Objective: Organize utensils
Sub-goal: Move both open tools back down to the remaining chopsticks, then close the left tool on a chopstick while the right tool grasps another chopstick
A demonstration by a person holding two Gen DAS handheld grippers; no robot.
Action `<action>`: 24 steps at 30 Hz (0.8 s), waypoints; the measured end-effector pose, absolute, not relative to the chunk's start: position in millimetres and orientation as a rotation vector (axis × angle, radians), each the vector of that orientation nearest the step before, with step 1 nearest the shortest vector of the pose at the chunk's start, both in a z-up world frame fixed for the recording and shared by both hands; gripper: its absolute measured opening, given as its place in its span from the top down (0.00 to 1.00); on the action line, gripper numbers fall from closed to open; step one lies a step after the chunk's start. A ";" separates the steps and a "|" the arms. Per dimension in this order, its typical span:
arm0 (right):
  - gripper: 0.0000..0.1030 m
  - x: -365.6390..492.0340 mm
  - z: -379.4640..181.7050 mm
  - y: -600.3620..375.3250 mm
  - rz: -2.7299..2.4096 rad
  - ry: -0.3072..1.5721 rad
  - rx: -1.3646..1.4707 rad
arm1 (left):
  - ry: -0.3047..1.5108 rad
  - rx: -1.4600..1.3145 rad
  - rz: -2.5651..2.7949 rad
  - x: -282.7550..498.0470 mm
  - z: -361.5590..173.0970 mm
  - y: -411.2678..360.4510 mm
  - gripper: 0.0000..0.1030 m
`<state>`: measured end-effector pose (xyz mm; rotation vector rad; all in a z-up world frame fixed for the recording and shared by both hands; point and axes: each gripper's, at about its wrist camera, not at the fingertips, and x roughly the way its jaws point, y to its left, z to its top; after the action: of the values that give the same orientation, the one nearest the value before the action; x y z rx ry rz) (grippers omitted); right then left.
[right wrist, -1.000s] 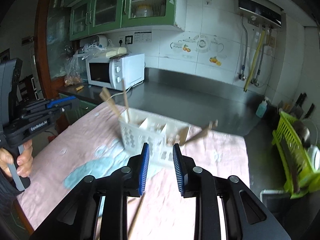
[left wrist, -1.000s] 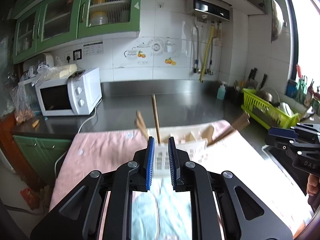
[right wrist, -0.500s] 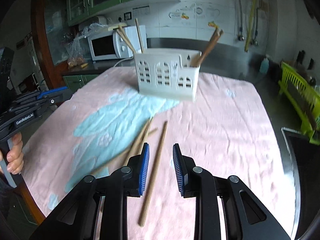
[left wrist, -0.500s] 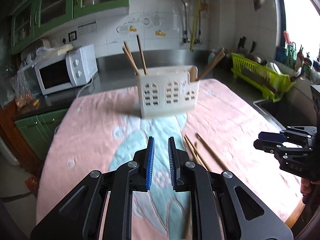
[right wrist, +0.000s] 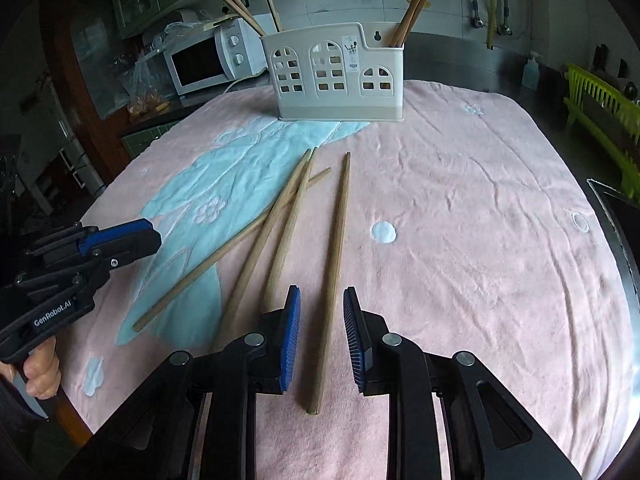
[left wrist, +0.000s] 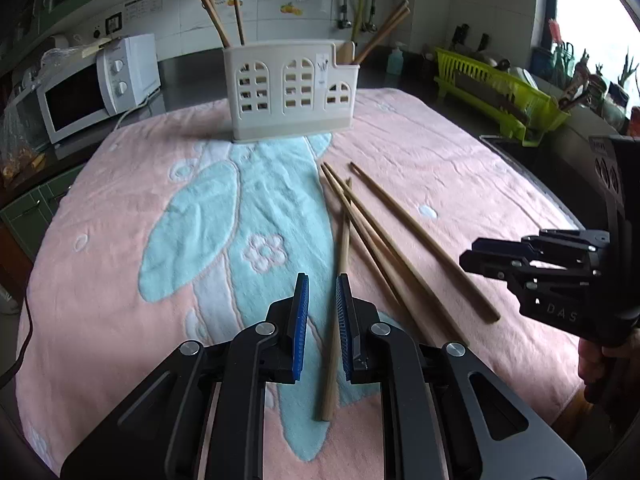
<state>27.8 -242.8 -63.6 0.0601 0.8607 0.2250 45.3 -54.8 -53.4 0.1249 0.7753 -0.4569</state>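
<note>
Claws — both parted, empty — have dropped closer to loose chopsticks since half a second ago.

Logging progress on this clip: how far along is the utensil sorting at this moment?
Partly done. Several chopsticks already stand in the white holder, at its left and right ends. Nothing is in hand: the left tool and the right tool are both open, each lined up over a loose chopstick. Four chopsticks are left lying on the pink towel, and all have yet to go into the holder.
</note>
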 end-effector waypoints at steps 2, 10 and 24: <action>0.82 30.2 -66.3 -242.4 0.221 0.868 0.059 | 0.790 0.123 -0.470 46.5 -59.6 -56.8 0.86; 0.85 33.8 -75.9 -239.8 0.229 0.893 0.066 | 0.840 0.127 -0.492 52.7 -74.1 -64.1 0.86; 0.89 37.3 -81.2 -238.8 0.215 0.902 0.047 | 0.880 0.147 -0.493 64.9 -89.6 -72.0 0.86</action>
<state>37.3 -238.8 -81.2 0.0466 0.9022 0.2147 64.9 -72.0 -89.6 0.1474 0.8795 -0.4934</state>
